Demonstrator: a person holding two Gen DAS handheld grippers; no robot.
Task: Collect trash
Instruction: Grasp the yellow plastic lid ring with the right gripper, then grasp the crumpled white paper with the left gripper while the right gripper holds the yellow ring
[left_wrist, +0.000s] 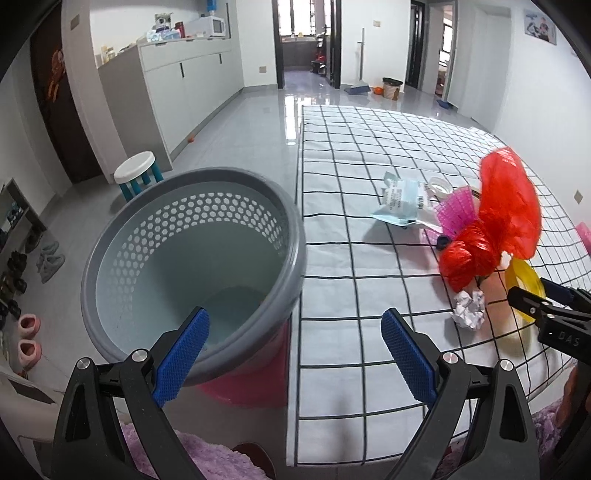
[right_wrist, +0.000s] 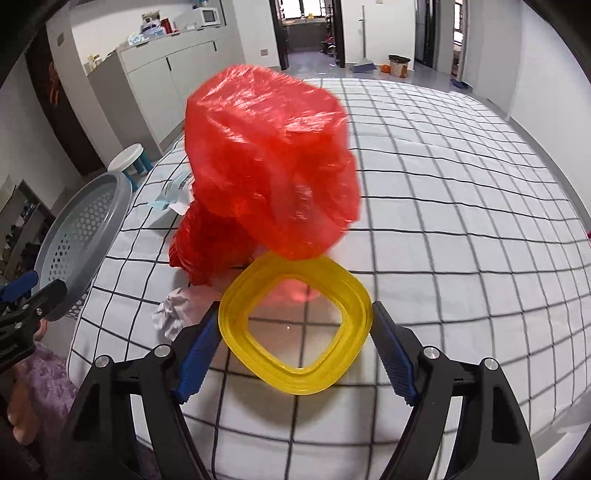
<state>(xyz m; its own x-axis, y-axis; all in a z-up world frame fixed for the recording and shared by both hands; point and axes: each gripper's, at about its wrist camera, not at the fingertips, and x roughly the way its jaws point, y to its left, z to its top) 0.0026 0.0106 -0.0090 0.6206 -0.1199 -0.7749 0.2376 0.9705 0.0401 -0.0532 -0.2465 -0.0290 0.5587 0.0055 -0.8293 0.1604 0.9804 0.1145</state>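
Right gripper (right_wrist: 295, 343): we see its blue pads set wide on either side of a yellow ring-shaped lid (right_wrist: 295, 328), the left pad at the rim and the right pad just beside it; whether either one presses on it we cannot tell, so we read it as open and straddling. The lid lies directly ahead on the checked bed cover (right_wrist: 461, 221), roughly square with rounded corners, translucent, without a marked long axis. Touching its far edge rises a crumpled red plastic bag (right_wrist: 269, 166), glossy and partly puffed. A wad of white paper (right_wrist: 173, 310) lies just left of the lid. Left gripper (left_wrist: 295, 354): open and empty, over the near rim of the grey basket (left_wrist: 199, 258) beside the bed. We judge the right hand much nearer the trash.
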